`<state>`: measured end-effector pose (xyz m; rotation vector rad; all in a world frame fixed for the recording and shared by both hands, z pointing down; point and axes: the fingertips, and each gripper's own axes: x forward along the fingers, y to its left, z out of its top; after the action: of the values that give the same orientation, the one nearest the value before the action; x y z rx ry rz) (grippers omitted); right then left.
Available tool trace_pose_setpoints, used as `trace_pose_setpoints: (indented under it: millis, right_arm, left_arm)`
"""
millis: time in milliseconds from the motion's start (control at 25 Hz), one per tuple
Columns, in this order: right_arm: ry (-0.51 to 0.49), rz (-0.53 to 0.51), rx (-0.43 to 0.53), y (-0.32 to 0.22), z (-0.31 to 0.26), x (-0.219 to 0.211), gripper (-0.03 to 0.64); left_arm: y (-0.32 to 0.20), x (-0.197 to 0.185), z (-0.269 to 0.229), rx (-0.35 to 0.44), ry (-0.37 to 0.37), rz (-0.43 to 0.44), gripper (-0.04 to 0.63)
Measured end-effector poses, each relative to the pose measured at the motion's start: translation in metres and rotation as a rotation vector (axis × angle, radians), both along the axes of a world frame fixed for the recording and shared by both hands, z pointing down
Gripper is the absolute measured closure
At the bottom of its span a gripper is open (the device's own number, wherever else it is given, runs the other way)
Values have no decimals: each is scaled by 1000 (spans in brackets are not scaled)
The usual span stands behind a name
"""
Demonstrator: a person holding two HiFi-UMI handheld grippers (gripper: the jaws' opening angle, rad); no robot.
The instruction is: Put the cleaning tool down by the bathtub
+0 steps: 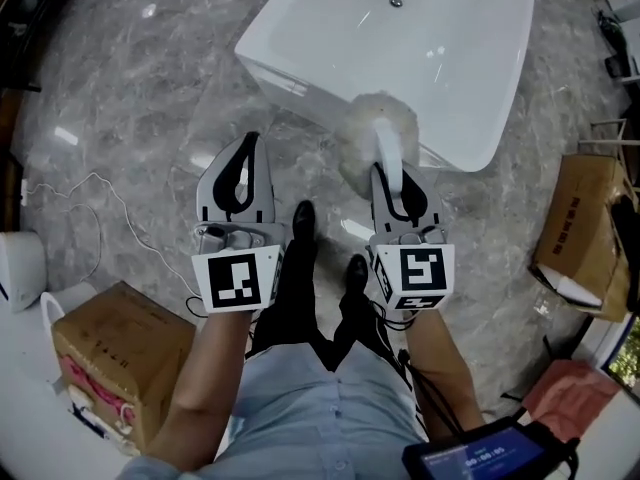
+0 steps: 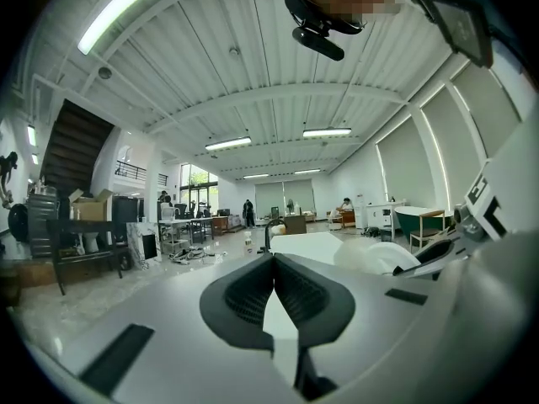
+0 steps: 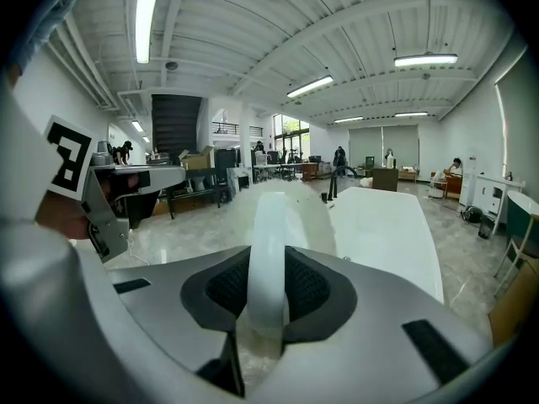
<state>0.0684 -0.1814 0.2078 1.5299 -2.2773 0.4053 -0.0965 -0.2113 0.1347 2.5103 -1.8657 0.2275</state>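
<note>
Two grippers sit side by side in the head view, both pointing away toward the bathtub [image 1: 300,86]. Right gripper [image 1: 398,180] is clamped on the cleaning tool [image 1: 372,133]. The right gripper view shows the white handle pinched between the dark pads and running straight out along the jaws. Left gripper [image 1: 250,144] has its jaws closed tip to tip with nothing between them, per its own view. It sits left of the tool, apart from it, not helping.

Key relation: the tool's long axis lines up with the right gripper's own pointing line, handle near, fluffy head far. The head end sits right at the tub's near wall, over the marble floor [image 1: 130,118]. From above, the head overlaps the tub edge, so whether it touches the wall is unclear. It probably hangs clear and is not on the floor yet.

Target spot, judged: the bare floor strip just on the near side of the tub wall, below and slightly ahead of the fluffy head. The move is likely down rather than across, and the right hand is the one to do it. Laying the axis along the wall or leaving it pointing at the tub both fit "by the bathtub". Risk: the head snags the tub rim on the way down.
</note>
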Motion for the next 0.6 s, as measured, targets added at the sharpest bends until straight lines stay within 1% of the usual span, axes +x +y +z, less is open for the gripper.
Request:
trace_pose_setpoints:
  millis: [160, 280, 440, 600]
  right_arm:
    - [6, -12, -44, -8, 34, -12, 523]
    - [10, -23, -67, -17, 59, -17, 523]
    - [9, -26, -101, -28, 89, -21, 522]
    - [13, -25, -129, -39, 130, -24, 522]
  left_arm:
    - [-15, -8, 33, -48, -13, 12, 578]
    - [-25, -13, 61, -106, -21, 6, 578]
    - [-44, -14, 83, -86, -14, 13, 578]
    - [-60, -16, 121, -107, -14, 18, 578]
